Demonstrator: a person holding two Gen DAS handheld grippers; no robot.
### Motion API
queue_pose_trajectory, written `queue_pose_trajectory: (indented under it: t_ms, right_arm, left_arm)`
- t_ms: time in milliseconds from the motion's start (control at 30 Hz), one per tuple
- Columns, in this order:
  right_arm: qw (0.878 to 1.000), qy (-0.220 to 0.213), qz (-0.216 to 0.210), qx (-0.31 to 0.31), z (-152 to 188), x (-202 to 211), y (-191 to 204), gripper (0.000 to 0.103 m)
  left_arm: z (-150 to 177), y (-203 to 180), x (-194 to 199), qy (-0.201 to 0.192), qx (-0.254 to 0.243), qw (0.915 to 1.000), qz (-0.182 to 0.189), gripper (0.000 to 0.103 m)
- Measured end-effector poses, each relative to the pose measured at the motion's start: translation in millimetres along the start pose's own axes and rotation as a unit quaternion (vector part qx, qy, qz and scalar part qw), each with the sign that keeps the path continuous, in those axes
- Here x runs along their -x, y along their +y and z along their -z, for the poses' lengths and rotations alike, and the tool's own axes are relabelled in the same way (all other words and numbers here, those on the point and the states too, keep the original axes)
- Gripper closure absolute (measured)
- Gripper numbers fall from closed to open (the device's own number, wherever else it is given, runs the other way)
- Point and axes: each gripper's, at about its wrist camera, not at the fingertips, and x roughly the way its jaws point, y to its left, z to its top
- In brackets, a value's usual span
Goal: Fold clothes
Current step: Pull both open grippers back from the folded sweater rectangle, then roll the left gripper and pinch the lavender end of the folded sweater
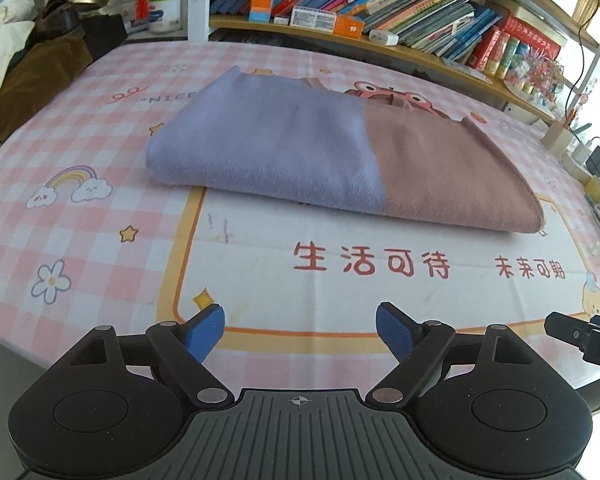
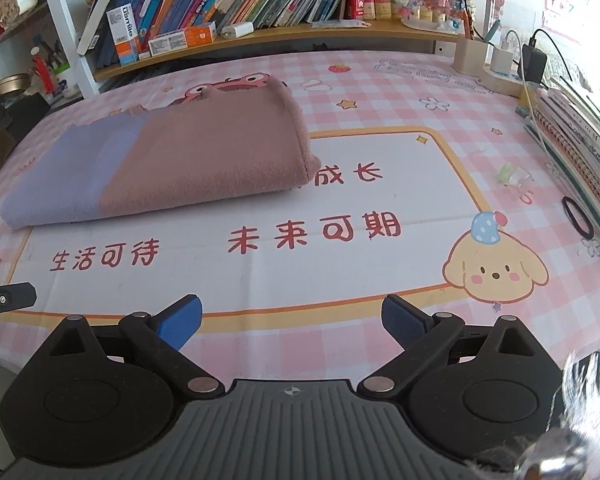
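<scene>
A folded garment point(image 1: 332, 160), lavender on its left half and dusty pink on its right, lies flat on the pink checked tablecloth point(image 1: 100, 240). In the right wrist view the same garment point(image 2: 172, 160) sits to the upper left. My left gripper point(image 1: 300, 330) hovers open near the table's front edge, well short of the garment, with nothing between its blue pads. My right gripper point(image 2: 292, 322) is likewise open and empty, back from the garment's pink end. A black part of the right gripper point(image 1: 580, 336) shows at the left view's right edge.
A bookshelf point(image 1: 380, 4) full of books runs along the far side. Brown and white clothes point(image 1: 28, 72) are piled at the far left. Spiral notebooks point(image 2: 580, 148), a black hair tie point(image 2: 576, 216), chargers and a wooden holder point(image 2: 470, 54) line the right side.
</scene>
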Motion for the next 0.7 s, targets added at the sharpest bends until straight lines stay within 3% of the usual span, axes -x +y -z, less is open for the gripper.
queue_pose_trajectory:
  t_ms: [400,600,700]
  right_arm:
    - [1.000,0.010,-0.001,0.005,-1,-6,6,0.006]
    - [1.000,0.005,0.005,0.007,-11,-11,17,0.006]
    - [1.000,0.001,0.010,0.011,-16,-13,20,0.006]
  left_arm:
    - [3,10,-2,0.010,0.014,0.9998,-0.002,0.017]
    - [-12,36,-11,0.011,0.072,0.9964,0.044,0.017]
    - [-22,54,-17,0.007,0.124,0.9894,0.076,0.017]
